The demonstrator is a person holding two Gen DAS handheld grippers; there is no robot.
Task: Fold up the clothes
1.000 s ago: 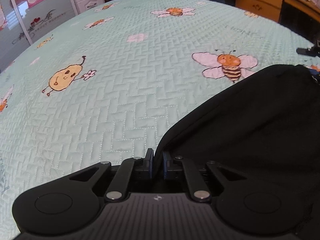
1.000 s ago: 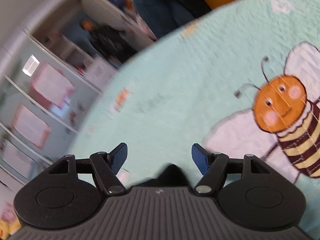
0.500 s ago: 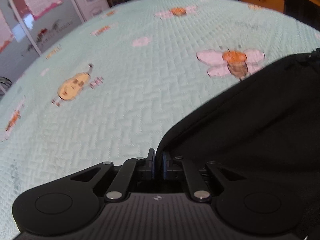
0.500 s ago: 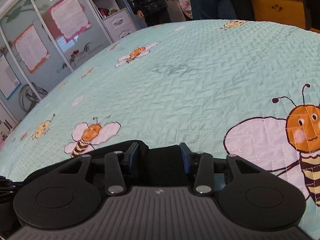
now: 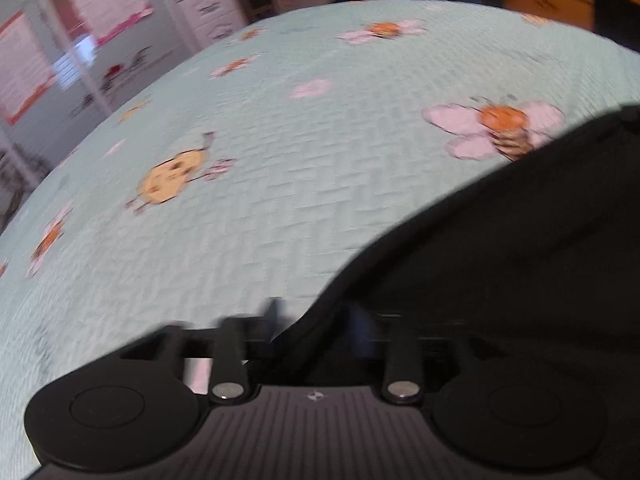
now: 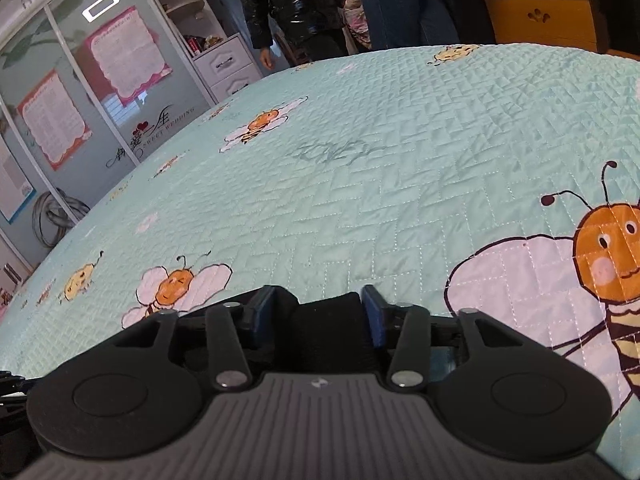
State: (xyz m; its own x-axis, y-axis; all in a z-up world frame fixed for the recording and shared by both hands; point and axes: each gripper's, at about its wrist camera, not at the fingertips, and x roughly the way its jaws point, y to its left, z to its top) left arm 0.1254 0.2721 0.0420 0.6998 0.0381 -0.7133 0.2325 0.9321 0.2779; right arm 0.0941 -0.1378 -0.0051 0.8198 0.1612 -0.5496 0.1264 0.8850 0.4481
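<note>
Black soft cloth [image 5: 500, 280] is laid on the quilted green bed [image 5: 320, 208]. The left claw [image 5: 316, 320] is being opened, the cloth's edge loose between its jaws. The right claw [image 6: 316, 312] is being opened too, cloth loose inside. More folding is likely left.

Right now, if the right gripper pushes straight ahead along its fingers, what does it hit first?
The black garment fold already between the opening right gripper fingers; past it, probably the mint quilted bee-print bedspread, depth unclear.
</note>
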